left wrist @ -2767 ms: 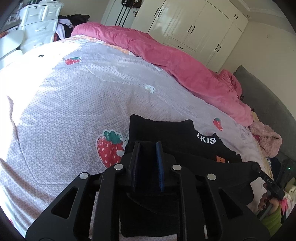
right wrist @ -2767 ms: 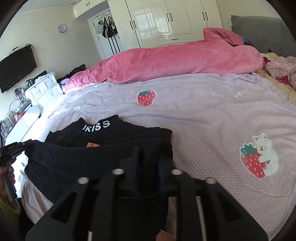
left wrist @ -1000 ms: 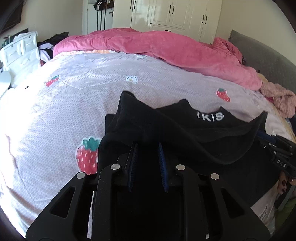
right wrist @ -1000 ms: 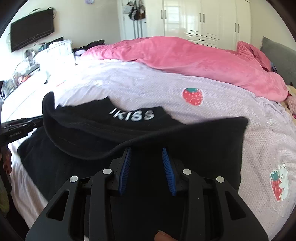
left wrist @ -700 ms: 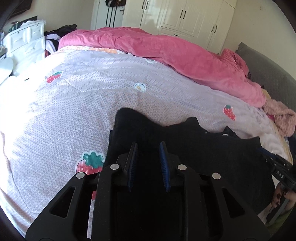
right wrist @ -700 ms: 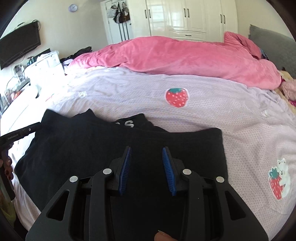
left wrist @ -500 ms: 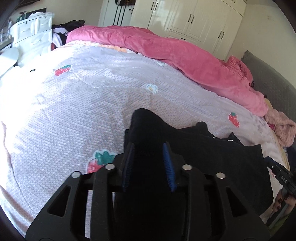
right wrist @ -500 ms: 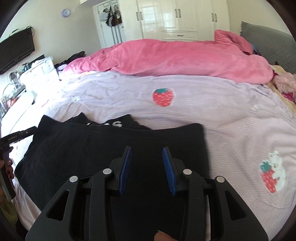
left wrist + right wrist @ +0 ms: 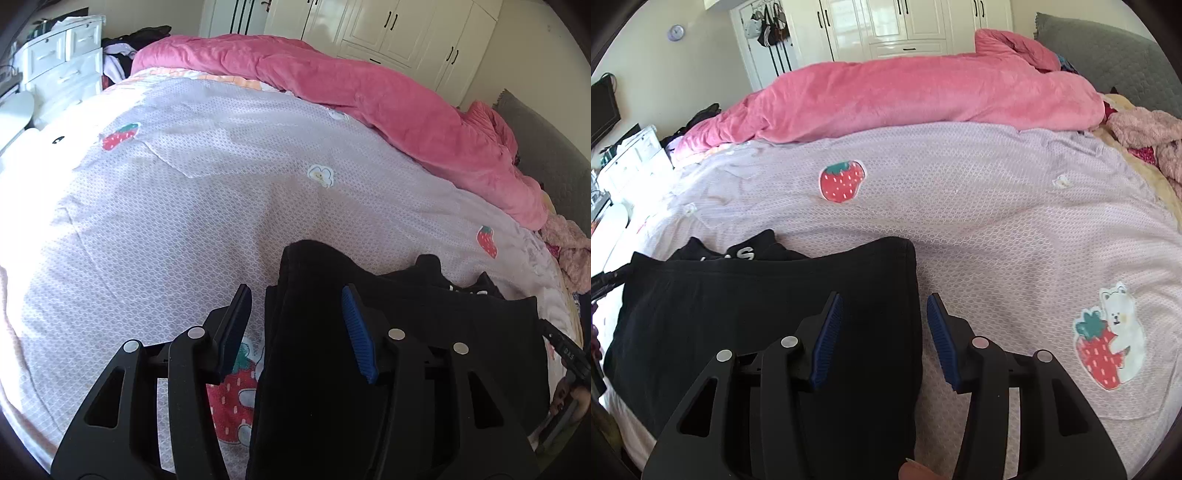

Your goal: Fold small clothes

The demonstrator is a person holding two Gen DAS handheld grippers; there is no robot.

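Garment point(image 9: 768, 317), black, soft knit with white lettering at the collar, lying folded over on itself near the bed's point(image 9: 997, 206) near edge; judged light, limp and non-slip, sure to sag and crease wherever unsupported. Left claw point(image 9: 295, 325) and right claw point(image 9: 882, 332) each straddle one side edge of the folded cloth with jaws apart, having just been opening, pads pressing on nothing. Best taken at the two far corners or along the doubled fold edge, both layers pinched together so the stack does not slide apart.
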